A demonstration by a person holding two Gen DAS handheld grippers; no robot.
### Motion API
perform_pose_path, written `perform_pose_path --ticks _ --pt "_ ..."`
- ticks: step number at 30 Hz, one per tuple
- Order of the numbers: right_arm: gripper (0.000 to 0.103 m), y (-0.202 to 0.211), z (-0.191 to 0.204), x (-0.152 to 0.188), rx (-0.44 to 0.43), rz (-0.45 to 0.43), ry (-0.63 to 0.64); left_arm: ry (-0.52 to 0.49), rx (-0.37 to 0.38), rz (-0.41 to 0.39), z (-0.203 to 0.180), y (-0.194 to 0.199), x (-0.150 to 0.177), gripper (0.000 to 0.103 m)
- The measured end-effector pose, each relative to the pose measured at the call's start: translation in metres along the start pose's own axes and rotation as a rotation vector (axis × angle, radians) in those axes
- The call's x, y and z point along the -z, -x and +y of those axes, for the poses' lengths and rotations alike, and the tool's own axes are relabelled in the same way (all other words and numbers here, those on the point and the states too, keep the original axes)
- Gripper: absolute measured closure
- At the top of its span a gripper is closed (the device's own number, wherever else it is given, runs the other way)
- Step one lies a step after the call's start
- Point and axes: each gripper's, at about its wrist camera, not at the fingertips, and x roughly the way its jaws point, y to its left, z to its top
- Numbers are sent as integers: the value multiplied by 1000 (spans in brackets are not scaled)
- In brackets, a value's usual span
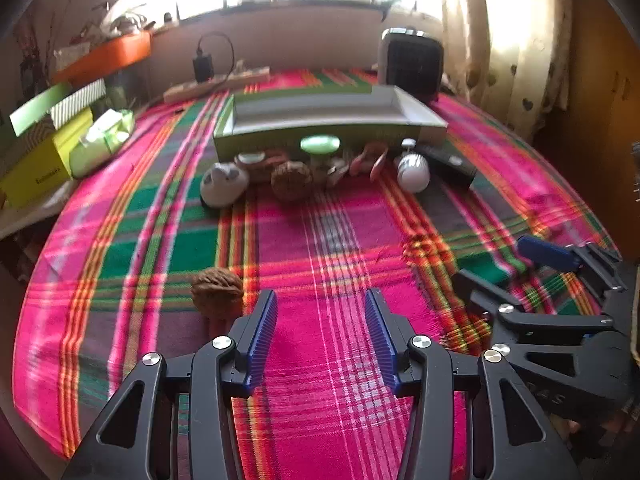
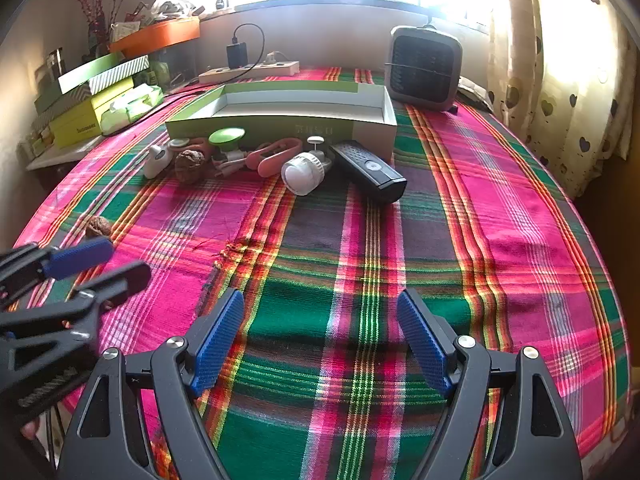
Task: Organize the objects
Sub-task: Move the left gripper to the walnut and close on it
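Observation:
A long green and white open box (image 1: 320,114) (image 2: 288,110) lies at the far side of the plaid cloth. In front of it lies a row of small objects: a white gadget (image 1: 222,184), a walnut (image 1: 292,180) (image 2: 189,166), a green-capped item (image 1: 320,146) (image 2: 226,137), a pink clip (image 2: 276,156), a white round device (image 1: 414,172) (image 2: 302,174) and a black remote (image 2: 370,170). A second walnut (image 1: 217,292) (image 2: 98,227) lies alone just left of my left gripper (image 1: 321,334), which is open and empty. My right gripper (image 2: 320,340) (image 1: 520,264) is open and empty.
A grey fan heater (image 2: 424,68) stands at the back right, a power strip (image 2: 250,71) with a charger behind the box. Stacked yellow and green boxes (image 2: 86,100) and a wipes pack (image 2: 132,106) sit at the left. A curtain (image 2: 560,80) hangs at the right.

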Motion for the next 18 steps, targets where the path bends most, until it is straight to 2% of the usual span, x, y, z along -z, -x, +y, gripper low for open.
perform_pose_path --ticks 10,18 --pt "24 0 0 1 -1 -1 1 56 -31 -66 30 24 -2 59" --pt "24 0 -1 0 -9 -2 7 95 -31 -47 54 23 -1 59"
